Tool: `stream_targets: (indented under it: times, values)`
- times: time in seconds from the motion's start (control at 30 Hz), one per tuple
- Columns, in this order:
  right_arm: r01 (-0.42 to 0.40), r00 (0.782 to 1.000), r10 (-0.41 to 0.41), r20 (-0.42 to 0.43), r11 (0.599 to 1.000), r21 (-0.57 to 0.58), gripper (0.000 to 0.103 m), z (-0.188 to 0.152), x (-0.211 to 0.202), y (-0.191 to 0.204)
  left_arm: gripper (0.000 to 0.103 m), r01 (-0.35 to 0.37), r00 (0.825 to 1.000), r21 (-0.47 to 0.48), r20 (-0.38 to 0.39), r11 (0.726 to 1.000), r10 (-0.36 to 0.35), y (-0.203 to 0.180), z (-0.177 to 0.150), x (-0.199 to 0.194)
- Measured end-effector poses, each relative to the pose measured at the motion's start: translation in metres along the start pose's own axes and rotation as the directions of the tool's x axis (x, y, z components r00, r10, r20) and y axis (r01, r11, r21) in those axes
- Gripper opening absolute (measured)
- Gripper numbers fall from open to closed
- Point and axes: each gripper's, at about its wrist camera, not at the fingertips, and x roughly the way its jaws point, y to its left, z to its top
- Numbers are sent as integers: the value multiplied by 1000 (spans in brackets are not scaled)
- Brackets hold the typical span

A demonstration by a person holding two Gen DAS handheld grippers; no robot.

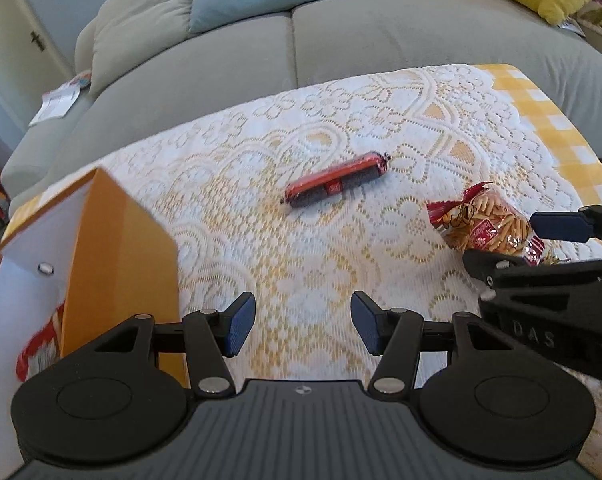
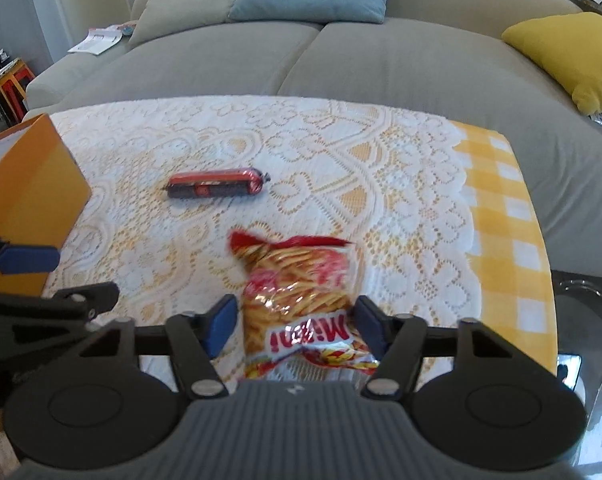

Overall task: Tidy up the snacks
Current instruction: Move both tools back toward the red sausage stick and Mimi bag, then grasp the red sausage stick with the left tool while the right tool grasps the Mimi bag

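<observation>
I had the right gripper set around the lower half of the stick bag, its jaws apart with a pad on each side. The right pad looked to be at the foil; the left one stood just clear, so I had no grip yet.

The left gripper hung wide open over bare lace cloth, holding nothing. The sausage lay beyond it, and the orange box stood at its left with a packet already inside.

My worries: closing hard could crush the sticks; pinching only slack foil could let the bag slide out on the lift; a pad dragging low could snag the lace. The two grippers sat near each other and could collide.
</observation>
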Motion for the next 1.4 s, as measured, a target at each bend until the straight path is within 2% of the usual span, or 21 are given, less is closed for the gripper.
stream_targets:
  times: [0.1, 0.2, 0.3, 0.47, 0.63, 0.73, 0.97, 1.03, 1.07, 1.23, 1.33, 1.4]
  values:
    - [-15, 1000, 15, 8, 1000, -14, 57, 0, 3, -2, 65, -6, 1000, 38, 18, 999, 5, -3, 7, 5]
    - [-7, 1000, 7, 12, 999, -48, 44, -1, 4, -1, 65, -14, 999, 85, 44, 996, 10, -7, 14, 8]
    - [-36, 999, 36, 25, 999, -13, 40, 3, -1, -8, 65, -19, 998, 127, 66, 992, 11, -9, 19, 11]
    - [-26, 995, 27, 93, 1000, -9, 39, 16, -2, -12, 65, -37, 992, 222, 124, 974, 10, -13, 31, 15]
    - [-25, 994, 22, 104, 999, 33, 40, 26, 13, -24, 66, -19, 990, 311, 136, 950, -25, -16, 45, 28]
    - [-36, 996, 33, 79, 998, 45, 40, 22, 22, -29, 66, -14, 990, 380, 135, 925, -40, -19, 52, 38]
    - [-56, 994, 53, 94, 998, 31, 43, 18, 26, -31, 66, 51, 992, 549, 67, 835, -104, -28, 71, 62]
    - [-61, 994, 57, 94, 998, 35, 44, 18, 27, -32, 60, 81, 993, 571, 25, 817, -116, -28, 79, 70]
    - [-60, 994, 57, 93, 998, 32, 44, 18, 27, -32, 55, 95, 993, 572, 3, 814, -119, -27, 83, 73]
    - [-53, 995, 52, 86, 999, 9, 45, 17, 30, -28, 54, 180, 984, 541, -105, 822, -146, -22, 101, 91]
    - [-60, 995, 58, 85, 998, 15, 46, 17, 30, -29, 53, 197, 980, 536, -141, 821, -142, -24, 103, 97]
    - [-63, 995, 62, 83, 998, 18, 46, 18, 31, -30, 42, 202, 978, 538, -153, 818, -141, -27, 104, 97]
